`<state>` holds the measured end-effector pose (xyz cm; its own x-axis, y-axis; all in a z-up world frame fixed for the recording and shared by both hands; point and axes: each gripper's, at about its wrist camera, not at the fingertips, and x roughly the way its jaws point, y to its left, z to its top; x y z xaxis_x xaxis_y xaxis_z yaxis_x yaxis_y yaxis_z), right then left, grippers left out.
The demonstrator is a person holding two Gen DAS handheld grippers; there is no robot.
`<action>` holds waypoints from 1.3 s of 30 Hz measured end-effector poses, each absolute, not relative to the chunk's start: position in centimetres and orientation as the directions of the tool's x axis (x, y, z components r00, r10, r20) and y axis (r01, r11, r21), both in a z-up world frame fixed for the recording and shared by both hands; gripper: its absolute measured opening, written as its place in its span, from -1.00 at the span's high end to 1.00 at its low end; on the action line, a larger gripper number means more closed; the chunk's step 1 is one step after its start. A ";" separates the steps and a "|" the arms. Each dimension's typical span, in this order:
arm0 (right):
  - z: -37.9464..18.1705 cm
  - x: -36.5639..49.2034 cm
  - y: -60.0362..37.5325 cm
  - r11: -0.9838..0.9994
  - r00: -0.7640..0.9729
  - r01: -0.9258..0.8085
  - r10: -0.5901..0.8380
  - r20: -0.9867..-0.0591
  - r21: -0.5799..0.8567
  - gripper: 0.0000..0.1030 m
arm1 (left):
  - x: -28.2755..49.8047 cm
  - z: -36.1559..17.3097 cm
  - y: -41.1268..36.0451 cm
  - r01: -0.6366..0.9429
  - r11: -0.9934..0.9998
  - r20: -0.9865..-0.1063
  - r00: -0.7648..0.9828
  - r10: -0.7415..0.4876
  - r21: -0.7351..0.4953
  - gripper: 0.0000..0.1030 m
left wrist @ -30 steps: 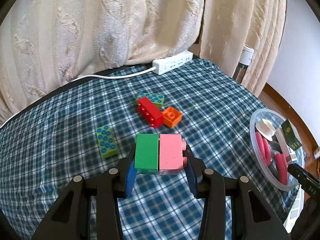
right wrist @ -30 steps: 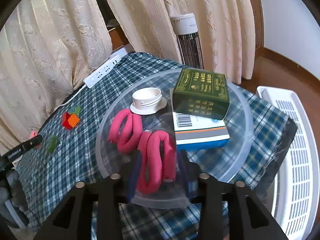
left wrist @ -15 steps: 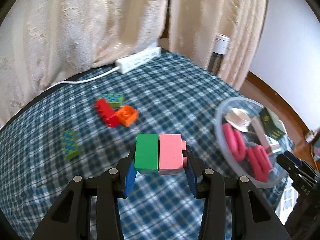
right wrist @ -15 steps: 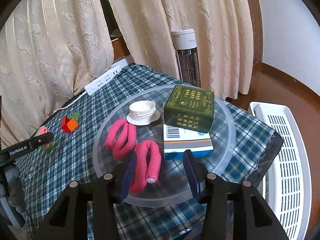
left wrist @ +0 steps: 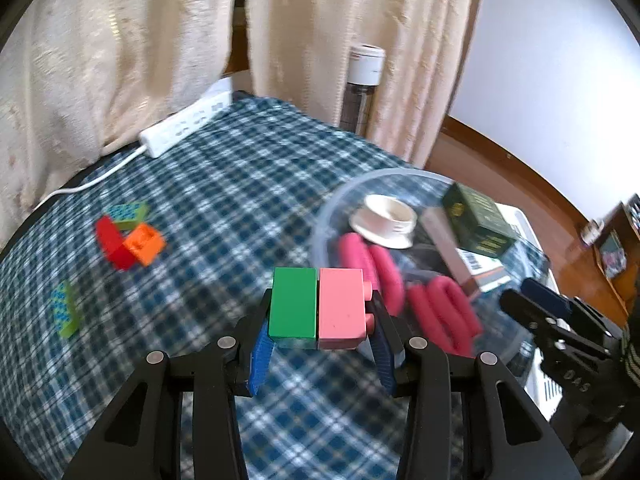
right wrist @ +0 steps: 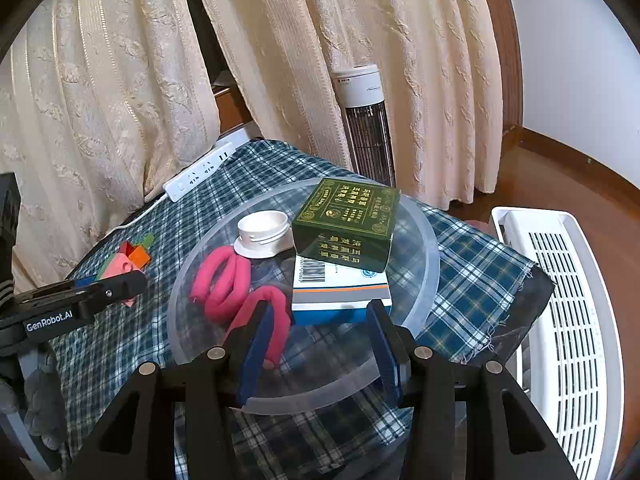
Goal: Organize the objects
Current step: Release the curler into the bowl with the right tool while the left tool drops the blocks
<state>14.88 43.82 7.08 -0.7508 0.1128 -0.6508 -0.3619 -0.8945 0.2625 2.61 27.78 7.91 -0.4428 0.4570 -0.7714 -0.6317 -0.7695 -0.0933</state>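
Observation:
My left gripper [left wrist: 318,350] is shut on a joined green and pink brick pair [left wrist: 318,306], held above the plaid table just left of the clear round bowl [left wrist: 328,216]. The bowl holds pink loops [left wrist: 380,268], a white cap [left wrist: 386,220], a green box [left wrist: 480,220] and a white box. My right gripper [right wrist: 318,354] is open and empty above the bowl's near rim [right wrist: 430,280]. The left gripper also shows in the right wrist view [right wrist: 100,286]. Red, orange and green bricks [left wrist: 128,236] lie at the left.
A white power strip [left wrist: 184,126] lies at the table's far edge by the curtains. A tower fan [right wrist: 368,120] stands behind the table. A white slatted appliance [right wrist: 568,320] stands at the right, beyond the table's edge. A lone green brick [left wrist: 66,312] lies far left.
My left gripper has carried the brick pair to the right, toward the bowl. My right gripper has let go of the pink loop, opened and drawn back from the bowl.

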 end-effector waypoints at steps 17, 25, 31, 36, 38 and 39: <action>6.9 15.1 44.6 -0.891 -0.767 -0.345 0.088 -0.635 0.294 0.00 | 4.7 6.8 31.6 -0.718 -0.684 -0.768 -0.367 0.525 -0.124 -0.28; 7.0 14.9 44.0 -0.895 -0.762 -0.339 0.080 -0.643 0.290 0.00 | 4.4 6.7 30.3 -0.698 -0.709 -0.764 -0.405 0.502 -0.096 -0.28; 7.3 14.8 43.5 -0.897 -0.762 -0.339 0.085 -0.642 0.284 0.00 | 3.8 6.1 29.4 -0.670 -0.738 -0.776 -0.426 0.465 -0.075 -0.28; 7.6 14.6 42.9 -0.901 -0.761 -0.335 0.086 -0.642 0.277 0.00 | 3.4 5.8 28.8 -0.657 -0.751 -0.772 -0.441 0.458 -0.071 -0.28; 7.8 14.5 42.6 -0.902 -0.761 -0.333 0.087 -0.642 0.273 0.00 | 3.5 5.8 28.8 -0.660 -0.749 -0.765 -0.455 0.455 -0.054 -0.29; 7.8 14.4 42.5 -0.903 -0.761 -0.332 0.087 -0.642 0.271 0.00 | 3.6 5.8 28.8 -0.662 -0.748 -0.763 -0.461 0.454 -0.045 -0.29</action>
<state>14.38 42.47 7.84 -0.7615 0.0871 -0.6423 -0.3322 -0.9033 0.2713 3.57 28.84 5.80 -0.4612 0.4535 -0.7626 -0.6620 -0.7482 -0.0445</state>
